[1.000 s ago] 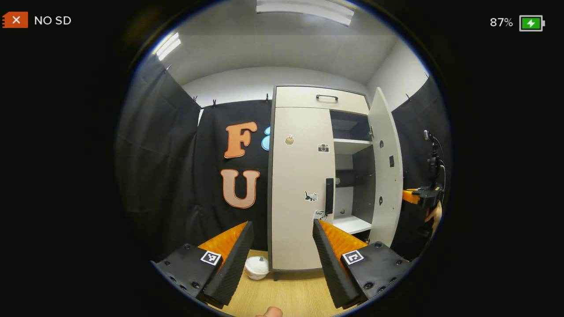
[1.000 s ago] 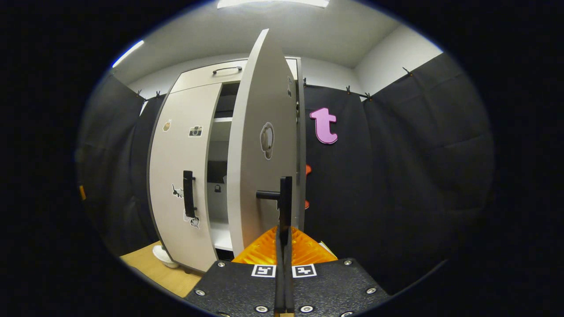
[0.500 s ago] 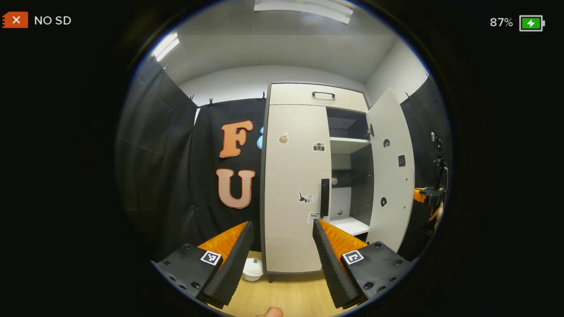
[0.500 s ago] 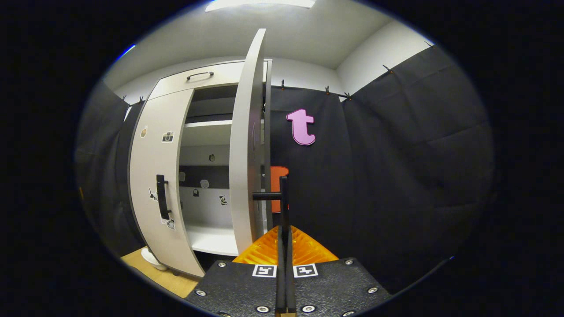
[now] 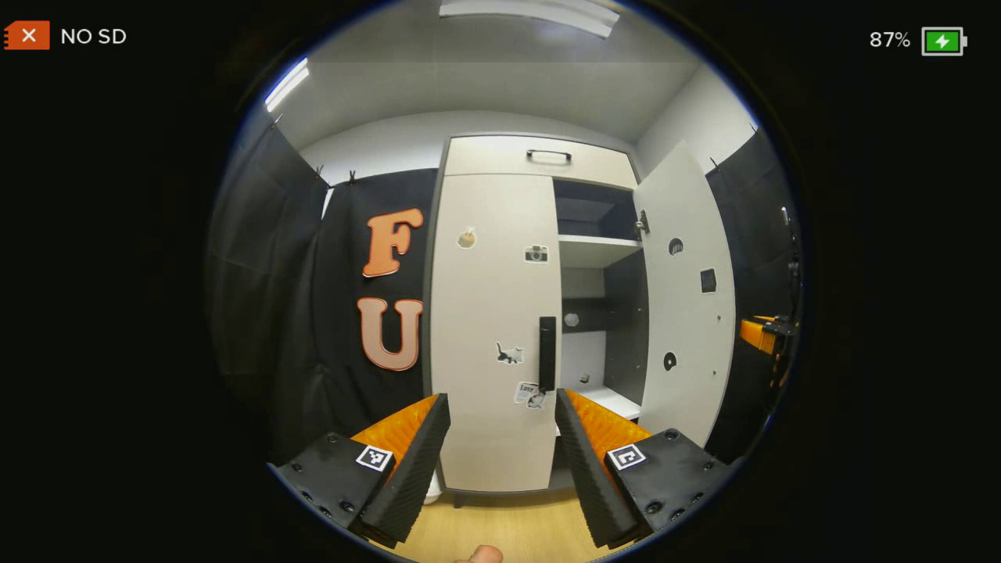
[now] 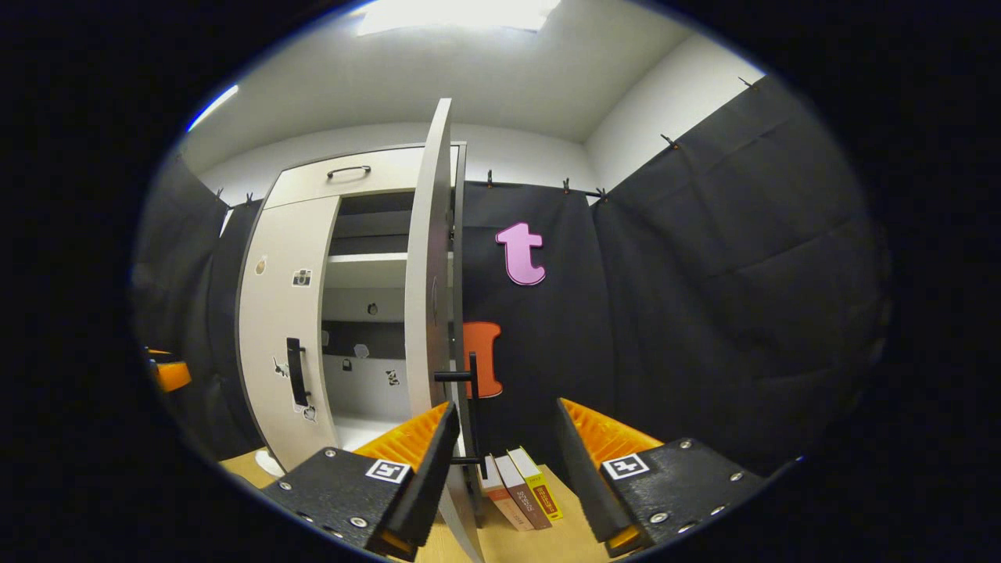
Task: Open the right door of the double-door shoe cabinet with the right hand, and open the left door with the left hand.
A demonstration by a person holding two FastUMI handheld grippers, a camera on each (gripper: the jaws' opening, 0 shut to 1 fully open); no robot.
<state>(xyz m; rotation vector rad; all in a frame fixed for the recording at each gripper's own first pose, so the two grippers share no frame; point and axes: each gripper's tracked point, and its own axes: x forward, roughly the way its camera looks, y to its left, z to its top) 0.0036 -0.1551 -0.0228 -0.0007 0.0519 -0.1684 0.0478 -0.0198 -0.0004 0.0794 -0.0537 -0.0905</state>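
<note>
With the right door [image 5: 688,289] swung wide at two o'clock, the right tool [image 6: 500,461] hangs open and empty beside its handle [image 6: 471,407], while the left tool [image 5: 500,438], jaws spread, lines up on the shut left door's handle [image 5: 547,353] at twelve.

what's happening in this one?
A person with a hand-held gripper in each hand is opening a double-door shoe cabinet. The right door stands swung wide; the right hand-held gripper is open beside its handle. The left door is shut, and the open left hand-held gripper faces its handle, not yet gripping.
</note>
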